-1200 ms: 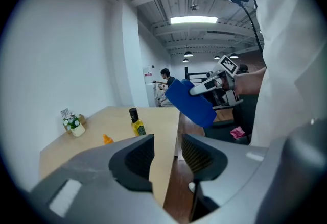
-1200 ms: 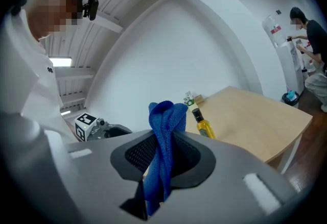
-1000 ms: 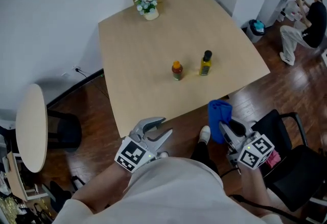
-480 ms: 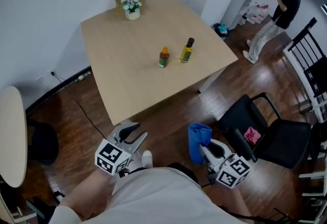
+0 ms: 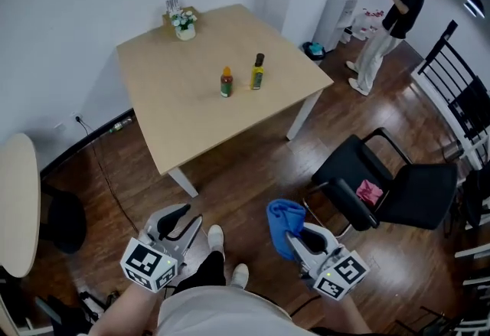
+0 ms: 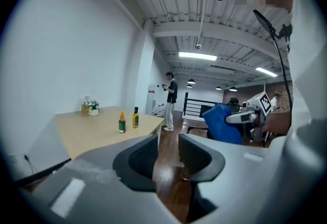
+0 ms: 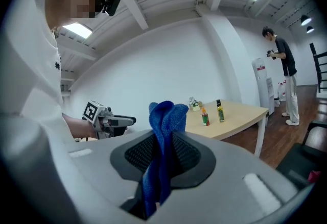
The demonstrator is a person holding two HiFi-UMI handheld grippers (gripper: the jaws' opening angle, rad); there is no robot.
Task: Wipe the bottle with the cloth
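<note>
Two bottles stand mid-table: an orange-capped one (image 5: 227,83) and a yellow one with a black cap (image 5: 258,72), also seen small in the left gripper view as the orange-capped bottle (image 6: 122,123) and the yellow bottle (image 6: 135,118). My right gripper (image 5: 298,239) is shut on a folded blue cloth (image 5: 285,216), which sticks up between its pads (image 7: 163,131). My left gripper (image 5: 186,219) is open with nothing between its pads (image 6: 144,154). Both grippers hang over the wood floor, well short of the table (image 5: 191,112).
A small flower pot (image 5: 184,23) sits at the table's far corner. A black chair (image 5: 398,193) with a pink item stands at my right. A round table (image 5: 17,204) is at the left. A person (image 5: 394,13) stands by the far wall.
The view has pulled back from the table; both grippers now sit farther from it, over the floor. The cloth stays in the right gripper. The person at the back now stands.
</note>
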